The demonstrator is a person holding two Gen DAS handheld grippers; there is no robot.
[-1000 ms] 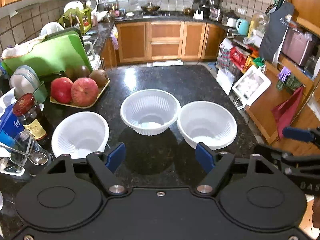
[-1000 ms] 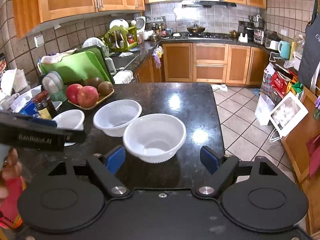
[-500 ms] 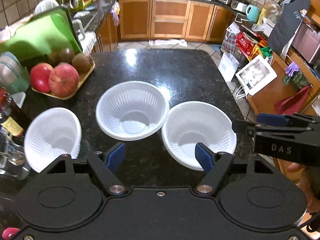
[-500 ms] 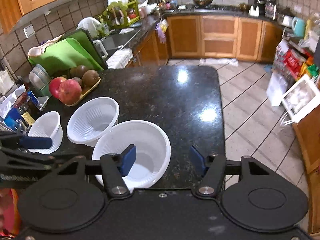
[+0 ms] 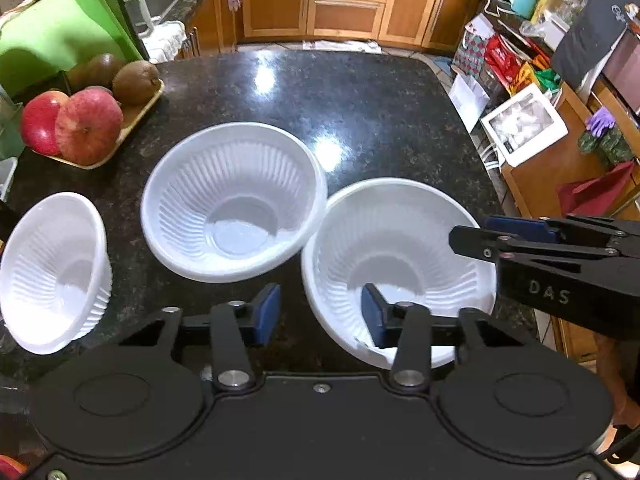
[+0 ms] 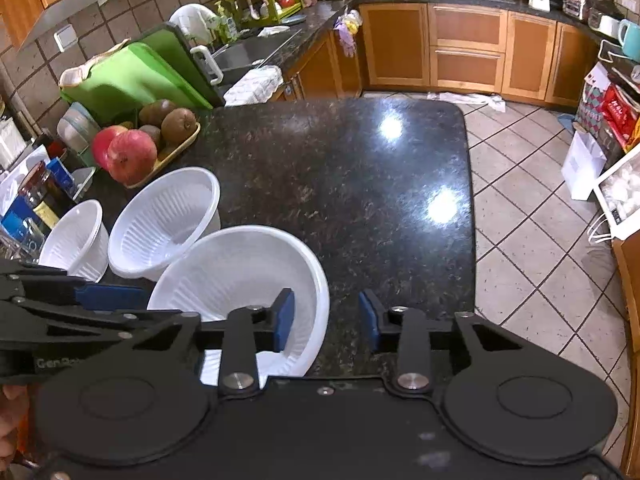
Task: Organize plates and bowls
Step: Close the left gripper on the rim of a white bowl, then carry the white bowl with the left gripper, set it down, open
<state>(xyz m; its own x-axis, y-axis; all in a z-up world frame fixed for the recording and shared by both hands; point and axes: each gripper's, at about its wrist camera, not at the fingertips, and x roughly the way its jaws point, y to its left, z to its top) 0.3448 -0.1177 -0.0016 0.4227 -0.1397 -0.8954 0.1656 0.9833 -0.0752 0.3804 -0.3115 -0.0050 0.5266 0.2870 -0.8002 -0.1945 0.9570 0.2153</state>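
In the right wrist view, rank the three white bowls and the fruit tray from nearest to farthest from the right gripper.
1. Large bowl: its rim sits between the closing jaws of the right gripper.
2. Middle bowl: up and left, touching the large bowl.
3. Small bowl: far left, beside the middle bowl.
4. Fruit tray: farther back on the left of the counter.

Both grippers (image 5: pixel 318 314) (image 6: pixel 326 322) closing, angled downward

Three bowls (image 5: pixel 236 200) in row on counter (image 5: pixel 360 112); fruit tray (image 5: pixel 132 120) behind.
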